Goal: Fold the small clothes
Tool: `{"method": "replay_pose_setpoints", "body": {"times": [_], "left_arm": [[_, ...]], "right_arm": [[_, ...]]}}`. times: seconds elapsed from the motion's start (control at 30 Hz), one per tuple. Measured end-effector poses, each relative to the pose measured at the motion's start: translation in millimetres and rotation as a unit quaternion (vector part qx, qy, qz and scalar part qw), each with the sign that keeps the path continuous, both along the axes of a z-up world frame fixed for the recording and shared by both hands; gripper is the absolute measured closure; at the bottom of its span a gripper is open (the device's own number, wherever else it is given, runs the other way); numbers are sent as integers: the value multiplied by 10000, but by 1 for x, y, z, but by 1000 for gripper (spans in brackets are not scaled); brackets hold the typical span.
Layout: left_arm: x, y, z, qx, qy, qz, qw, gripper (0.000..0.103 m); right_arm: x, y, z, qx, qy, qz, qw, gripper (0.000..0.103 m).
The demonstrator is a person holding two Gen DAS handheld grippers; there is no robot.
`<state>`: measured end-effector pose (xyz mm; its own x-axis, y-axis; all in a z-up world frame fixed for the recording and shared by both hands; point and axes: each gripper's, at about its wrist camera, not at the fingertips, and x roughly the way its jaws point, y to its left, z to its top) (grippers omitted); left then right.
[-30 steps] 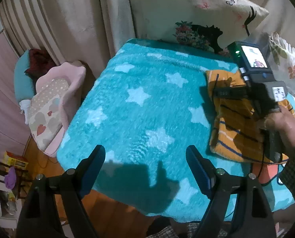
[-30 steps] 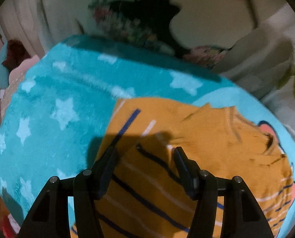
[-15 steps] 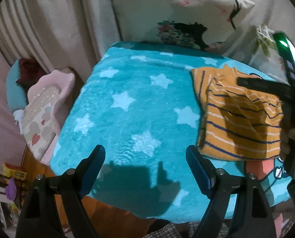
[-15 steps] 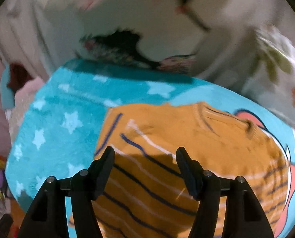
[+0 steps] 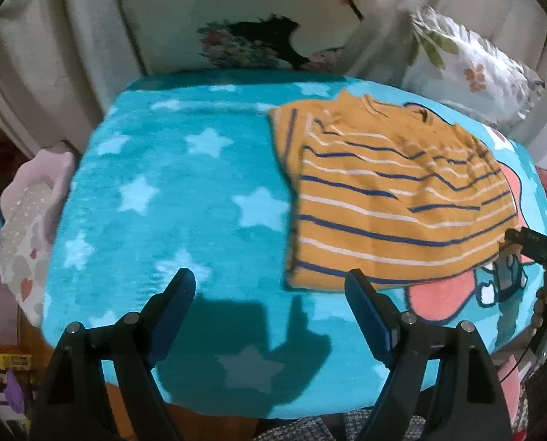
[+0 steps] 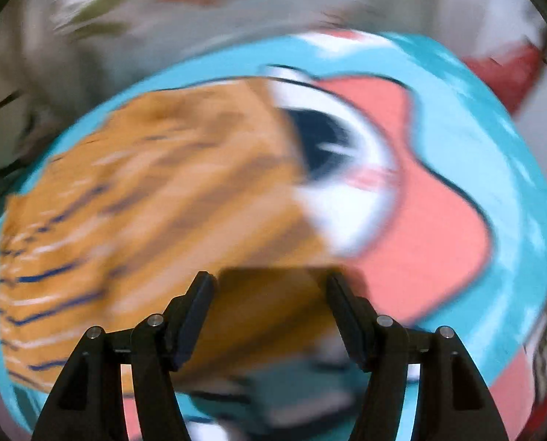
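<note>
Left wrist view first: nearest the lens, the left gripper [image 5: 270,303] hangs over the front of the blanket [image 5: 170,191] with its jaws spread wide and nothing between them. Just beyond its right finger lies the shirt [image 5: 391,202], orange with blue and white stripes, flat on the right half of the blanket with its collar toward the far pillows [image 5: 258,7]. It looks partly folded, one side turned in along the left edge. At the right rim of this view the right gripper [image 6: 270,303] shows only as a dark tip beside the shirt's near right corner.

From the right wrist view, those jaws are open too and holding nothing, with the shirt's near edge lying just ahead between the fingers, over the pink cartoon print of the blanket.

The step in hand seems to be taking the right side of the shirt to fold it across. To do it well, I would pinch only the shirt's edge and not the fleecy blanket under it, grip near a corner, lift low, and carry the side over until it lines up with the left edge, while the left gripper comes in to pin or take the other corner.

Heavy motion blur smears the right wrist view, so the fingers may or may not touch cloth; the shirt's sleeves cannot be made out either
</note>
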<state>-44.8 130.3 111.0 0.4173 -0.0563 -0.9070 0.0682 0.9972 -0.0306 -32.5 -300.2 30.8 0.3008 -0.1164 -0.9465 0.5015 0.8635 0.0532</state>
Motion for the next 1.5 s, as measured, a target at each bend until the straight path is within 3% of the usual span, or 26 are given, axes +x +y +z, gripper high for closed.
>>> {"method": "replay_pose_setpoints", "body": {"times": [0.2, 0.33, 0.53, 0.57, 0.6, 0.63, 0.73, 0.93, 1.2, 1.5], "left_arm": [[3, -33, -1, 49, 45, -120, 9999, 20], [4, -52, 1, 179, 27, -34, 9998, 20], [-3, -88, 2, 285, 113, 225, 9993, 20], [-5, -92, 1, 291, 131, 262, 9991, 20], [-5, -96, 1, 289, 153, 303, 9990, 20], [-6, -99, 1, 283, 174, 355, 9988, 20], [-7, -107, 3, 220, 174, 549, 9981, 20], [-9, -127, 5, 186, 131, 736, 9970, 20], [-11, -161, 6, 254, 139, 610, 9977, 20], [-9, -190, 9, 372, 94, 500, 9980, 20]], "right_arm": [[-24, -29, 16, 310, -341, -147, 9988, 35], [-11, -31, 15, 727, -585, 111, 9956, 34], [27, -22, -9, 1063, -396, 790, 9904, 36], [32, -19, -12, 1165, -386, 984, 9876, 44], [34, -16, -12, 1155, -394, 1166, 9856, 64], [35, -14, -10, 1107, -358, 1320, 9844, 74], [30, -25, -8, 1124, -209, 1471, 9825, 91], [5, -65, -10, 1546, -207, 1375, 9782, 91], [2, -69, 30, 694, -556, 1649, 9823, 89], [6, -47, 52, -726, -546, 2168, 9720, 70]]}}
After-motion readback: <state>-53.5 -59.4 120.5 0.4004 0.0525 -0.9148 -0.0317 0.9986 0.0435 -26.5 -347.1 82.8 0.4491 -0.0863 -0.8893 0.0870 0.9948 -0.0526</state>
